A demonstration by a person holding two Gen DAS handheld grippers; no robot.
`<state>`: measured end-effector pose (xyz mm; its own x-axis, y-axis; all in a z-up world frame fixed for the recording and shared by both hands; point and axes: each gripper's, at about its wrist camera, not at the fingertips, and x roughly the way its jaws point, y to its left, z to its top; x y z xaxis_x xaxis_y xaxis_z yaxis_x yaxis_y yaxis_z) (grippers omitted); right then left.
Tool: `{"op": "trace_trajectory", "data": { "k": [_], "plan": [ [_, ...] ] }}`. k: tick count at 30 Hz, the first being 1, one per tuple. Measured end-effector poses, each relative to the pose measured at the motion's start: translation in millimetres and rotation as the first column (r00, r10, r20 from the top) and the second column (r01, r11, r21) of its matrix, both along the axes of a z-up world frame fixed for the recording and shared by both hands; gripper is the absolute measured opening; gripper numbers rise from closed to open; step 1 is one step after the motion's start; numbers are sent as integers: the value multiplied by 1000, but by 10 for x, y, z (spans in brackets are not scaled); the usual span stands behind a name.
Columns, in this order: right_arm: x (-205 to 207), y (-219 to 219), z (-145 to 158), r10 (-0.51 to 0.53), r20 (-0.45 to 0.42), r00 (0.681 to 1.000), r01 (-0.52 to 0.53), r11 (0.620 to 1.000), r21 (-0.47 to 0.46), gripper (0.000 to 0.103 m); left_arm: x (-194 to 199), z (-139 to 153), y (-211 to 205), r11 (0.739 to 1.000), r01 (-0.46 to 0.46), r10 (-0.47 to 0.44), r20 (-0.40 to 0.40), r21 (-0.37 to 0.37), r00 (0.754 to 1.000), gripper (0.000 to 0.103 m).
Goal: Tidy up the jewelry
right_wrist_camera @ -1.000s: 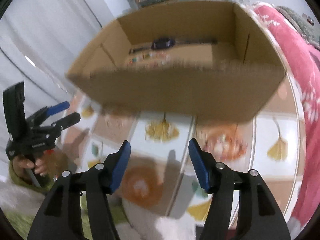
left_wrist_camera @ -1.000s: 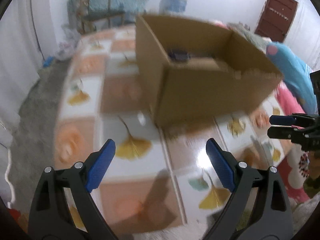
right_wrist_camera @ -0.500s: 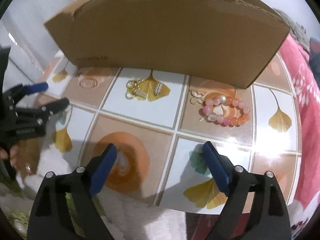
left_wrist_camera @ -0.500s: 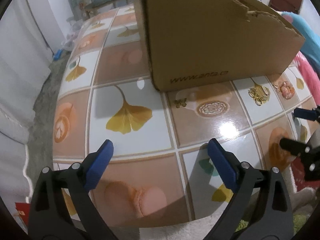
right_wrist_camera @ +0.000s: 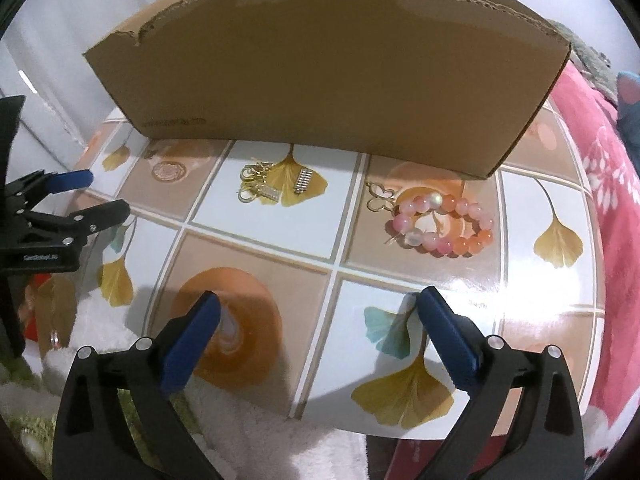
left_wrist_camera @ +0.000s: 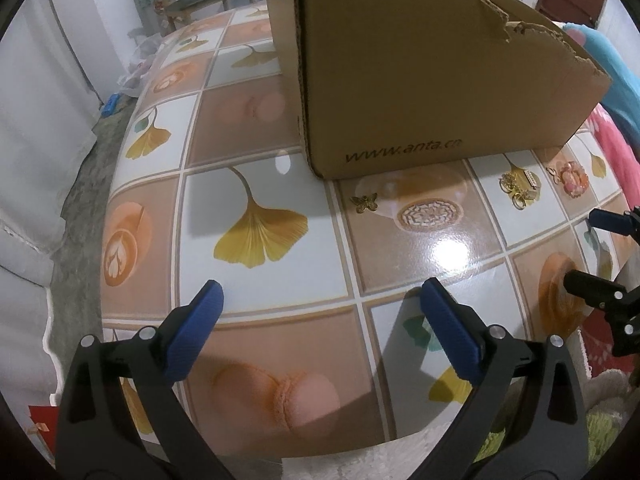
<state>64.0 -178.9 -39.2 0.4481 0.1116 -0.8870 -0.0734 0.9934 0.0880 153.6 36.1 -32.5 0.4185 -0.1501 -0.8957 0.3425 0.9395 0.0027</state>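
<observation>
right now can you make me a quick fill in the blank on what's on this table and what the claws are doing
1. The pink bead bracelet lies on the table in front of the cardboard ____.
2. The small brooch near the box's corner is shaped like a ____.
3. Both the left claw and the right claw are ____ and hold nothing.
4. The printed leaves on the table are mostly ____ in colour.

Missing words: box; butterfly; open; yellow

The inside of the cardboard box (right_wrist_camera: 320, 76) is hidden by its near wall in both views. In the left wrist view the right gripper (left_wrist_camera: 600, 252) is cut off by the edge. The gold earrings (right_wrist_camera: 262, 184) are too small for single pieces to be counted.
</observation>
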Motion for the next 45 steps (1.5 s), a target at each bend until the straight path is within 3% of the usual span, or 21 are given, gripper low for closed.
{"op": "trace_trajectory", "data": {
  "k": [7,11,15,26,30,34,36,37,39,41,45],
  "plan": [
    [32,-54,128,22,29,999,-27,977,210,96,-32,-14,6,1000,5,-5,12,-7,1000,96],
    [122,-31,153,40,54,998,-54,960,275,96,-33,-13,9,1000,22,-22,16,-9,1000,96],
    [301,37,188,45,65,997,-62,958,281,96,-23,-11,-4,1000,27,-27,22,-11,999,96],
    [364,-644,178,-141,74,987,115,954,277,96,-14,4,-24,999,40,-40,20,-12,999,96],
    [330,-644,236,-125,100,987,87,943,321,96,0,2,-38,999,51,-50,25,-13,998,96],
    [277,-461,278,-59,131,990,21,960,278,94,-14,51,-94,998,64,-64,76,13,995,94],
    [275,-402,255,-46,126,991,13,969,248,88,-26,110,-124,996,93,-91,110,-10,990,89],
    [276,-390,239,-44,122,991,13,969,246,87,-20,130,-135,995,100,-97,119,-21,988,82],
    [287,-395,214,-50,118,992,19,968,250,82,11,133,-146,993,110,-105,115,-40,988,72],
    [302,-416,206,-64,118,991,33,969,245,80,51,130,-144,992,118,-112,108,-52,988,56],
    [329,-471,198,-85,114,990,54,967,248,79,147,142,-134,989,128,-121,93,-77,988,39]
  ]
}}
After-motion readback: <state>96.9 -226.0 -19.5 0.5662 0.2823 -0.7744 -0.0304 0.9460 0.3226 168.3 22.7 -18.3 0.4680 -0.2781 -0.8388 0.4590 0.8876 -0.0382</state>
